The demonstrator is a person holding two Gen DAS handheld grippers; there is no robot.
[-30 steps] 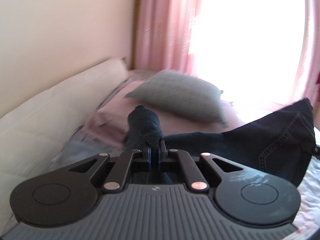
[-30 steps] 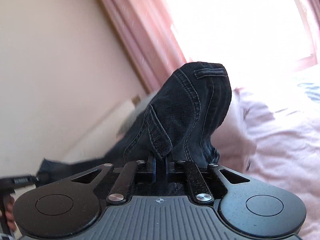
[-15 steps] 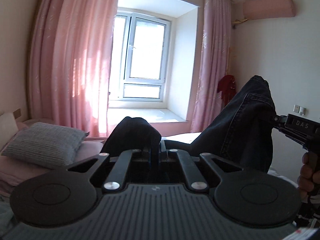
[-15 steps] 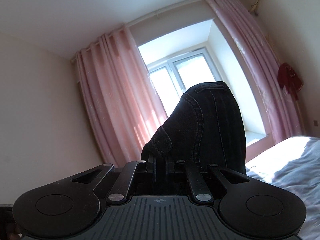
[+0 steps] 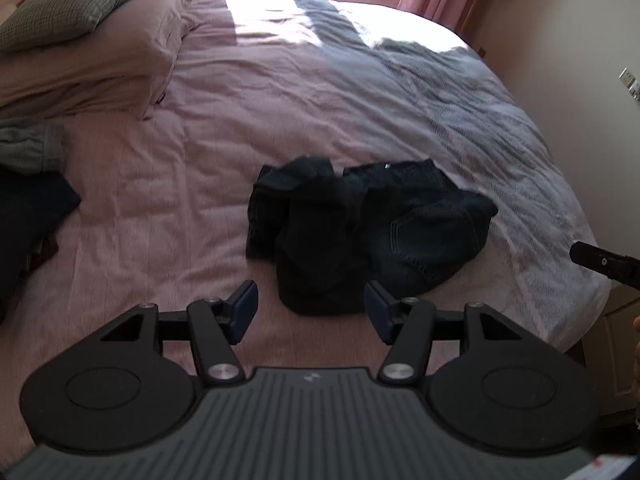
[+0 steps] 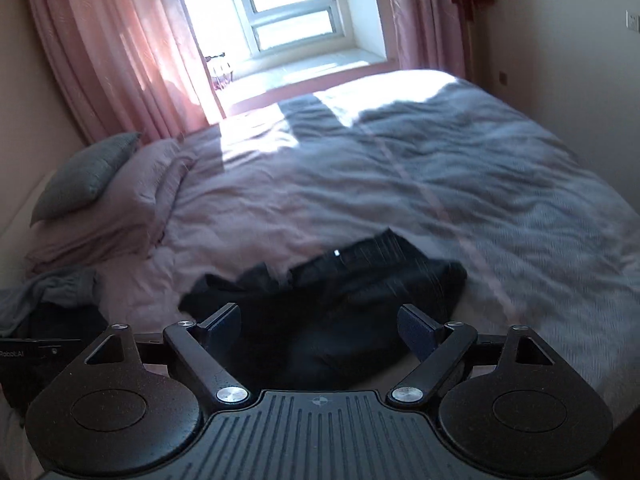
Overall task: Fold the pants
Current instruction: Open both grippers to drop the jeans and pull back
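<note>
Dark blue jeans [image 5: 360,232] lie in a crumpled heap on the pink bedcover [image 5: 224,92], near the bed's near edge. In the left wrist view my left gripper [image 5: 311,310] hovers open just in front of the heap, nothing between its blue pads. The right wrist view shows the same jeans [image 6: 328,308] blurred, with my right gripper [image 6: 320,328] open above their near side and holding nothing. The right gripper's black tip [image 5: 600,260] pokes in at the right edge of the left wrist view.
A grey cushion [image 5: 64,4] lies on pink pillows [image 5: 88,64] at the bed's head. Other clothes, grey and dark [image 5: 28,176], are piled on the left of the bed. A window with pink curtains [image 6: 120,60] lies beyond; a wall [image 5: 580,52] runs along the right.
Both grippers were shut on the jeans and held them up in the air. They have let go and opened, and the jeans now lie dropped in a heap on the bed.
</note>
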